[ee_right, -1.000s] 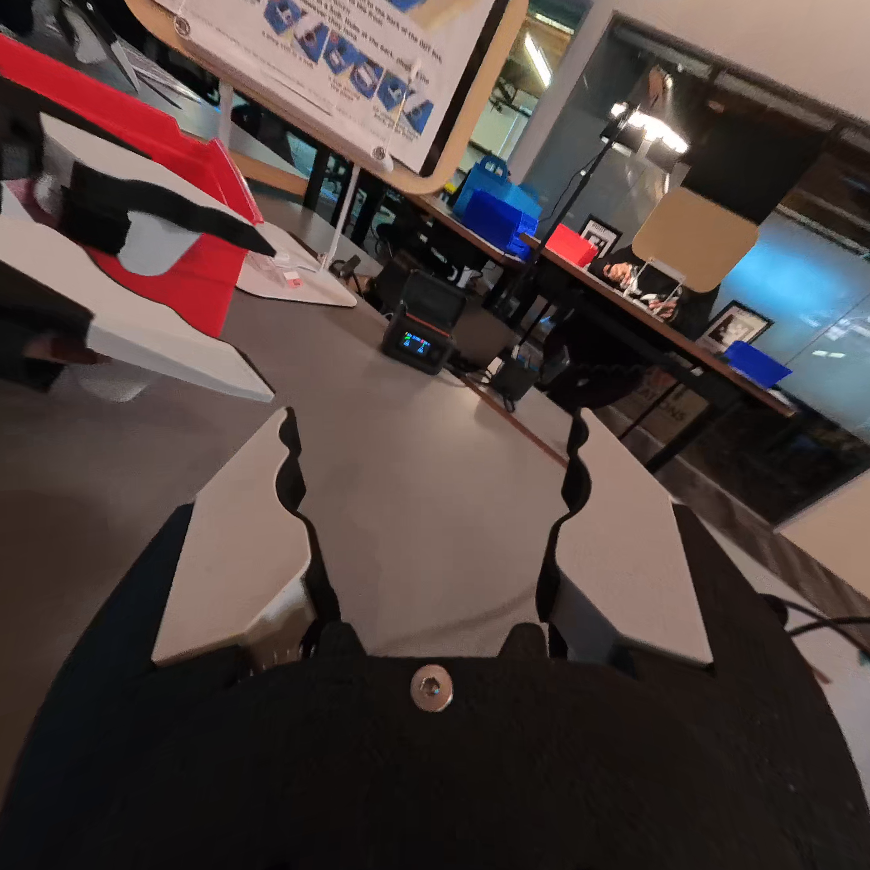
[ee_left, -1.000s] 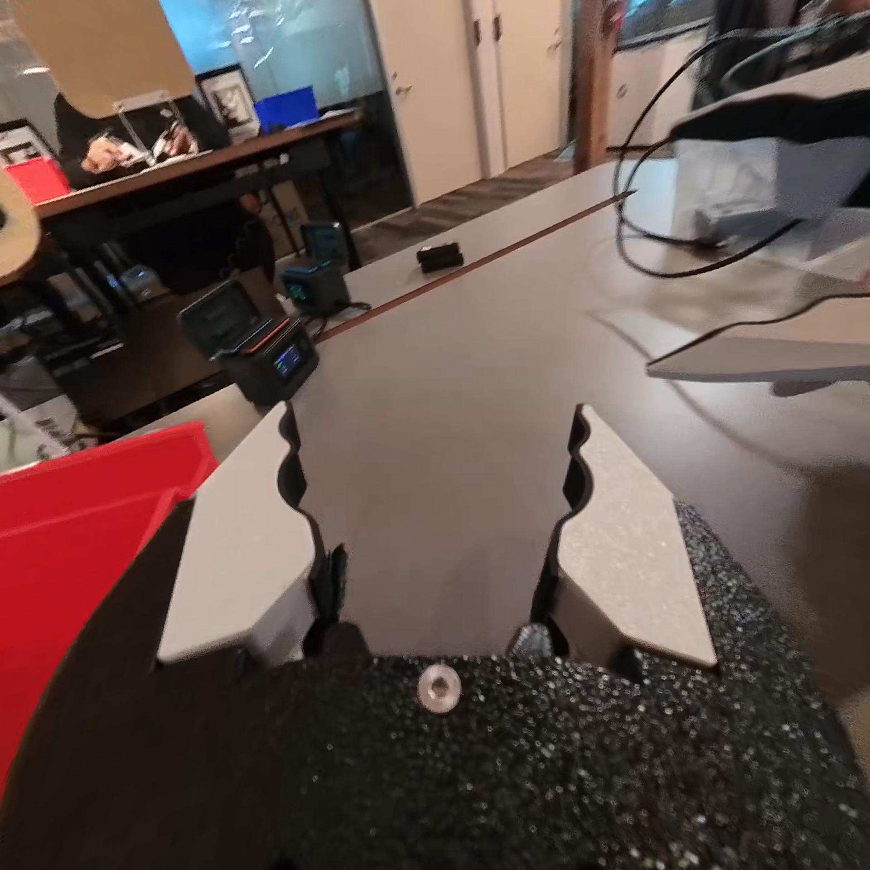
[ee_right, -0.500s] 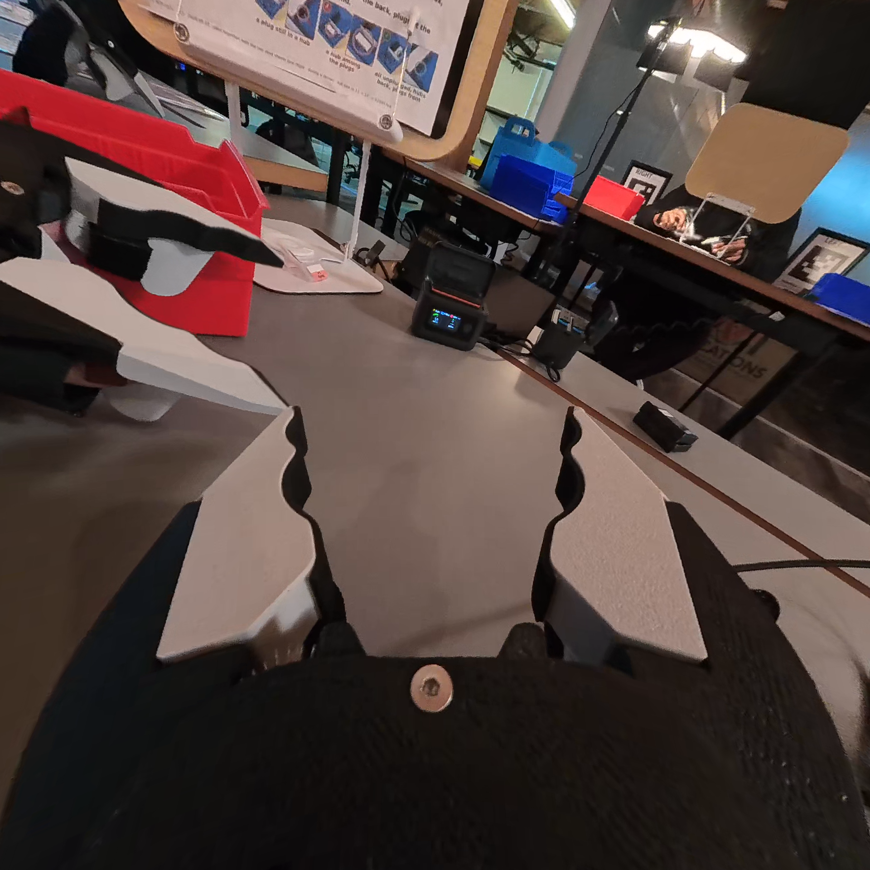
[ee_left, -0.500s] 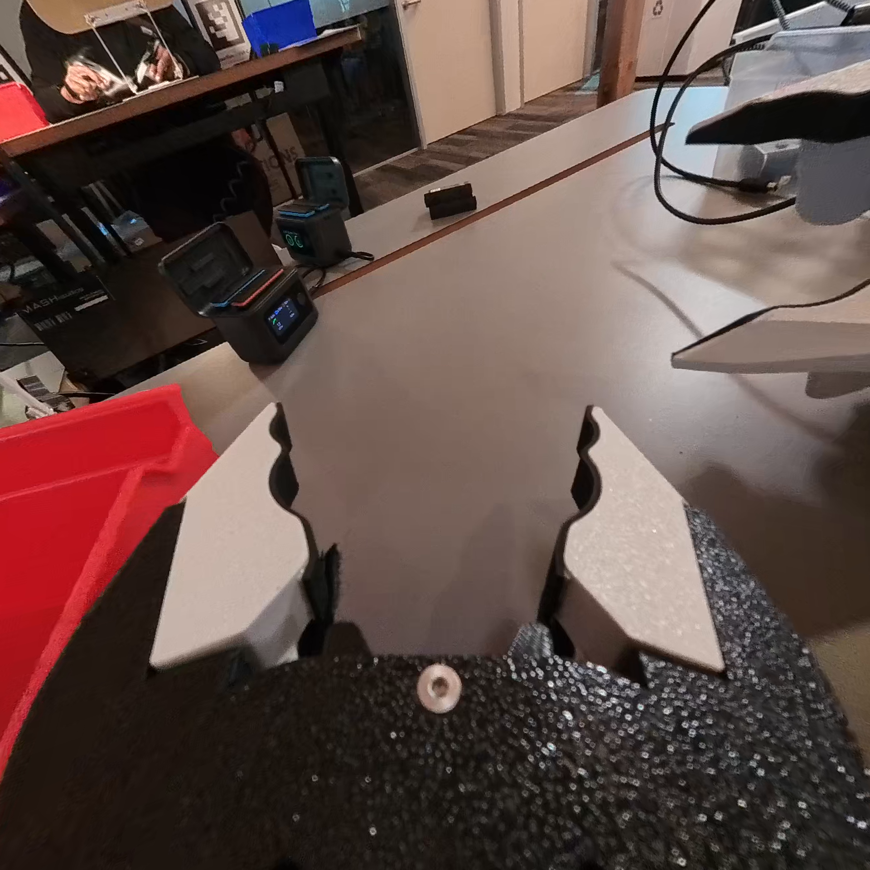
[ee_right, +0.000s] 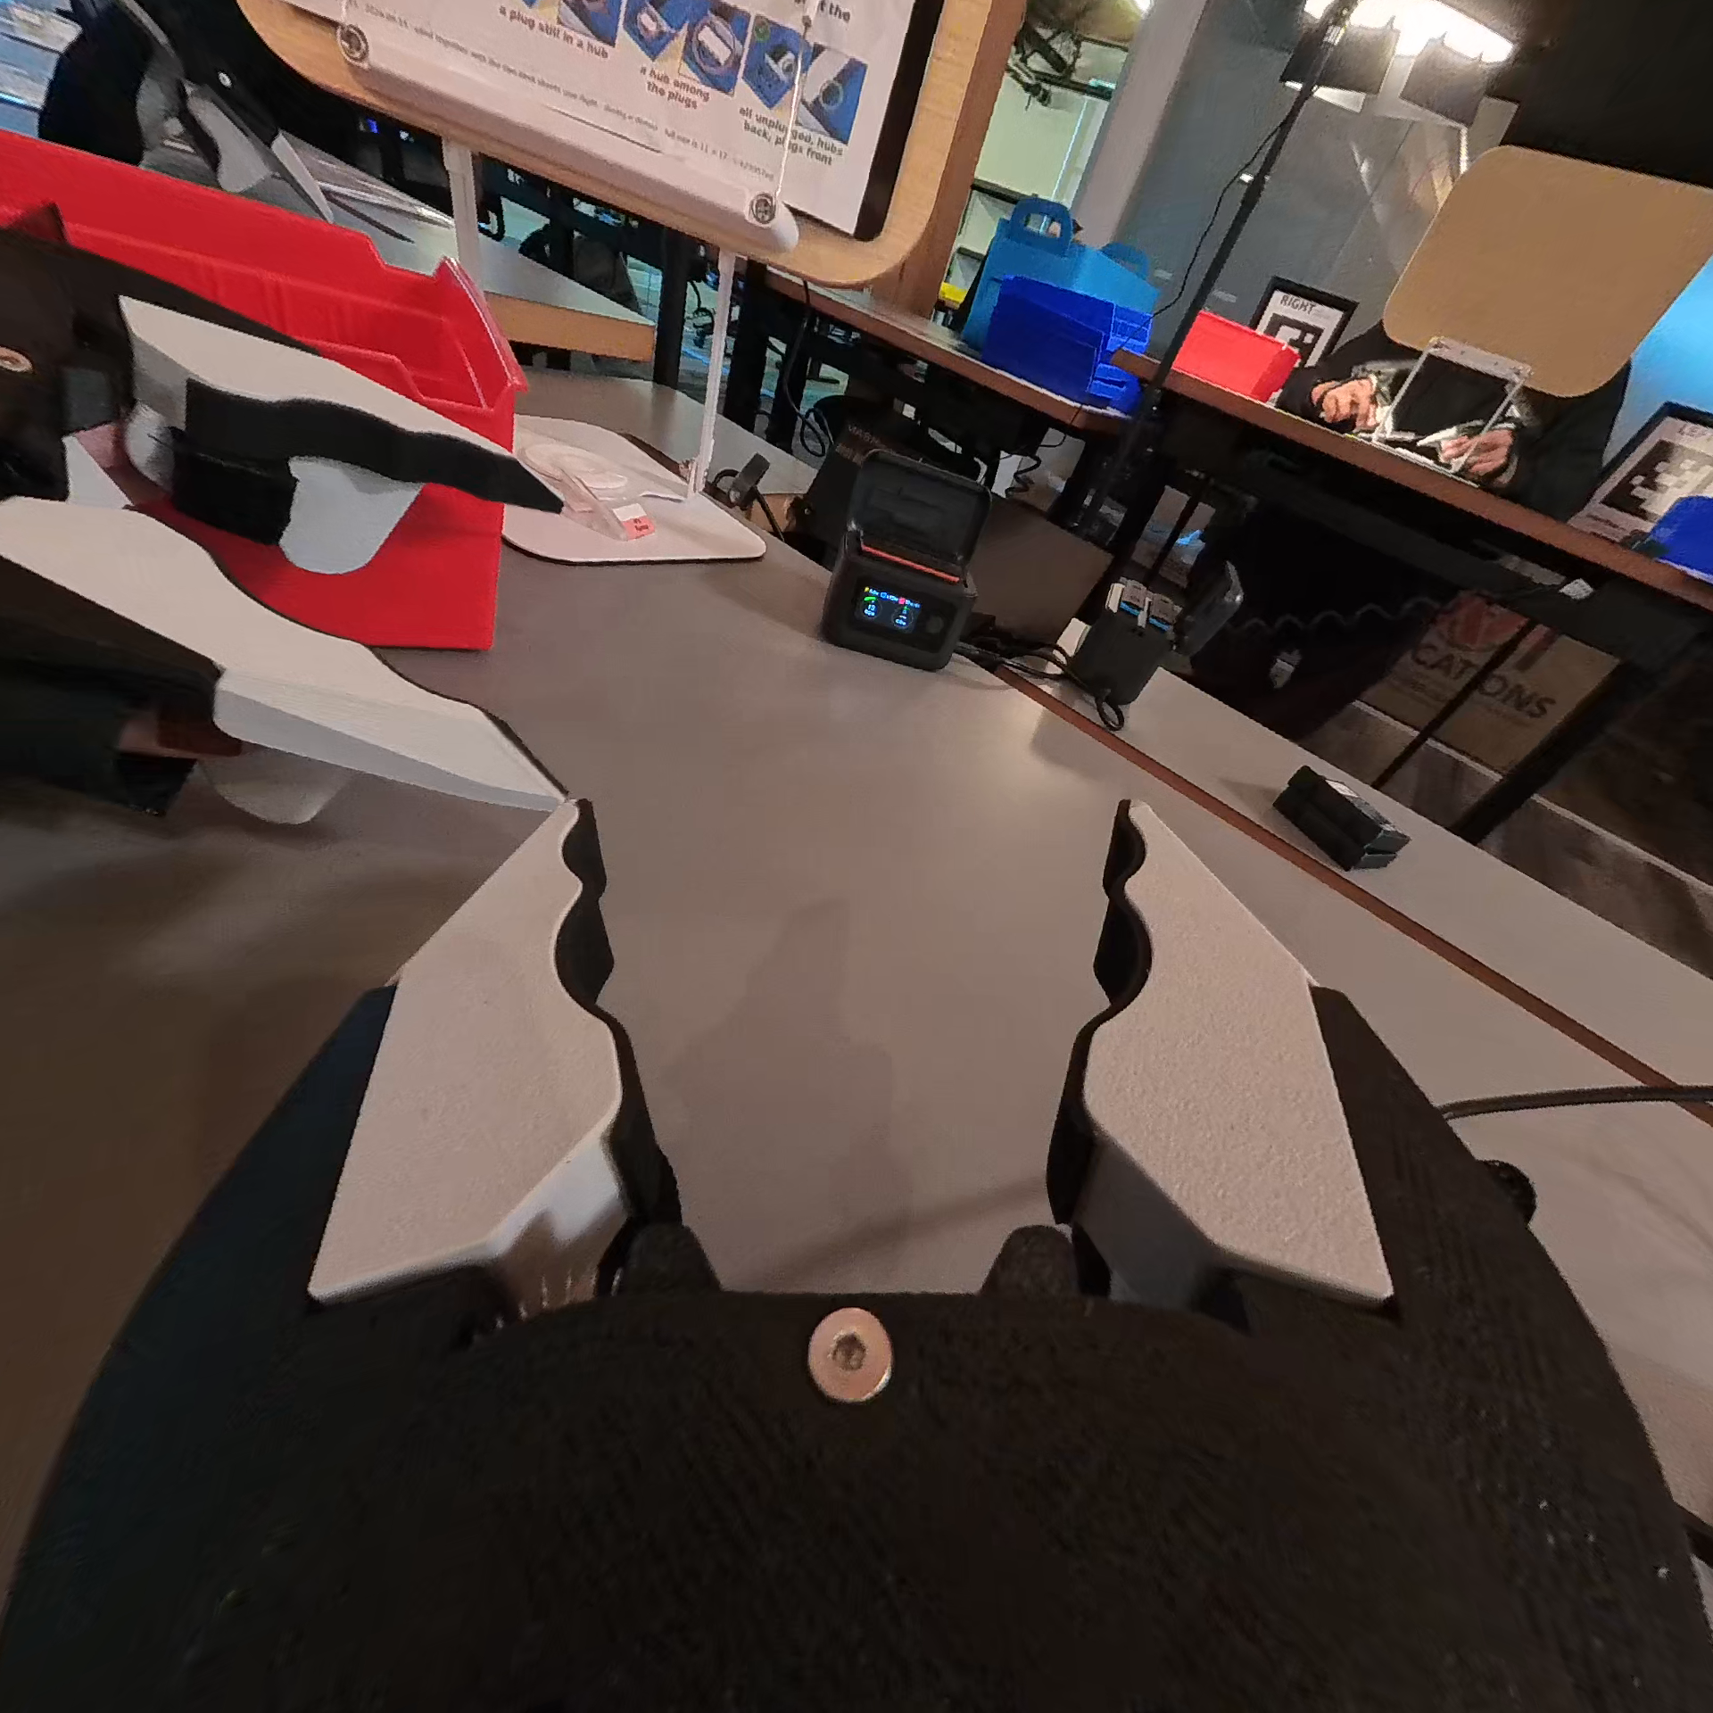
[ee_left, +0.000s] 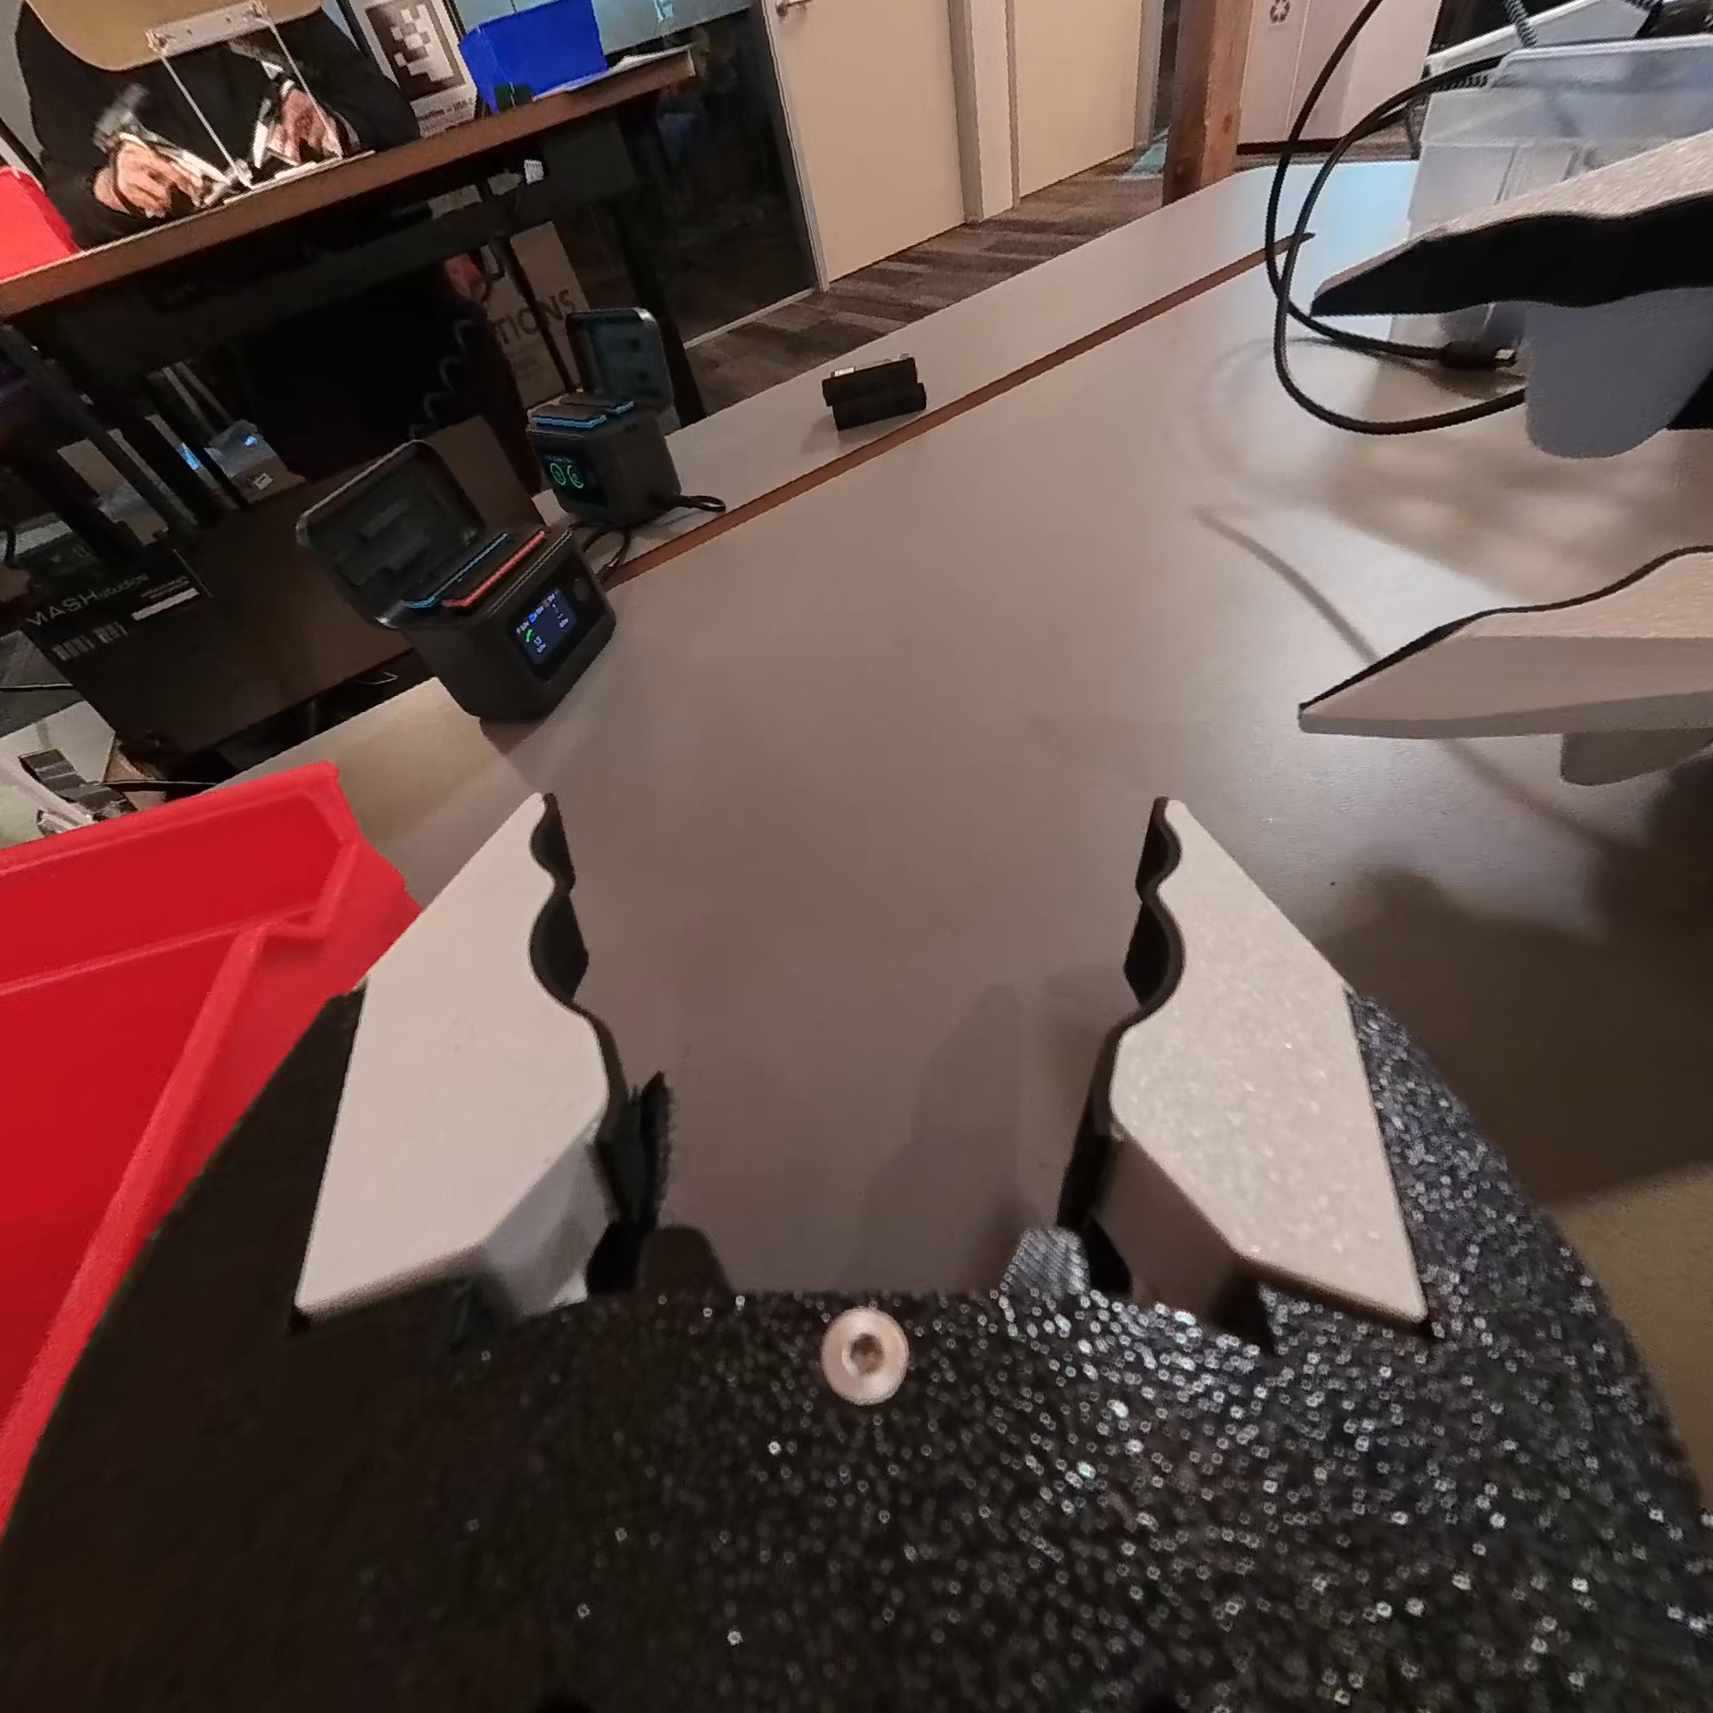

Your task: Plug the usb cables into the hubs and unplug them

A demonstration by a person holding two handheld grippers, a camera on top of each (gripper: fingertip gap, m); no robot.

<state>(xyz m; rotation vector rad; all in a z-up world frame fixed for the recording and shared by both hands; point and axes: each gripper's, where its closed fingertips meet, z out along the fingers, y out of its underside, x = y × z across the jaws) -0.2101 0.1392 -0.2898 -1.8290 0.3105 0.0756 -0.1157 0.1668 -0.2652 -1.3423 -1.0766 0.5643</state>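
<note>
My left gripper is open and empty, low over the bare grey table. My right gripper is open and empty too, over the same table. Each shows in the other's view: the right gripper at the right edge, the left gripper at the left edge, jaws apart. A black cable loops on the table at the far right and runs to a pale grey box, partly hidden behind the right gripper. A thin black cable lies beside my right finger. I see no hub clearly.
A red bin stands by my left gripper and shows in the right wrist view. A white sign-stand base, two dark charging cases and a small black block lie along the far edge. A person sits at a far table.
Both views have tilted down and steadied. The right view has swung right, bringing the small black block and a thin cable into sight. Both grippers stay open and empty.
</note>
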